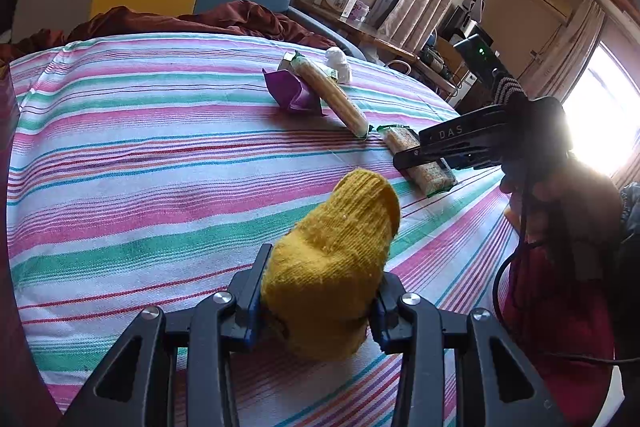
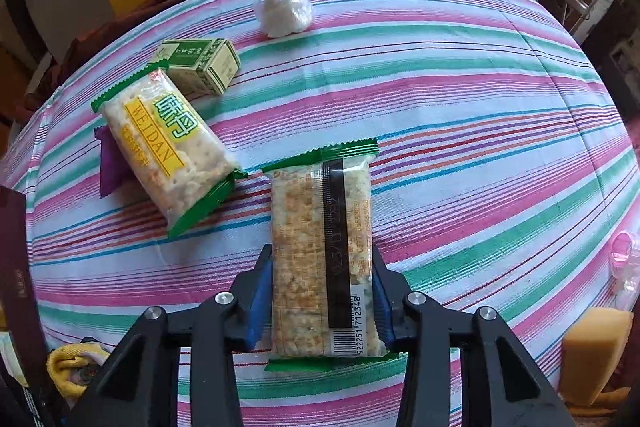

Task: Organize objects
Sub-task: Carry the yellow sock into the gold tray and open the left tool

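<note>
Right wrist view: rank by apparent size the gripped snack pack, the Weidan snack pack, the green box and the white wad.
1. Gripped snack pack, nearest the camera
2. Weidan snack pack, probably the same real size
3. Green box and white wad: look alike

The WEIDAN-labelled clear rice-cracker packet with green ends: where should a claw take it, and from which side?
Grip the clear WEIDAN-labelled rice-cracker packet across its narrow width at mid-length, coming from above. It lies tilted, propped on a purple wrapper, long edges exposed; the crimped green ends are thin and likely slippery.
</note>
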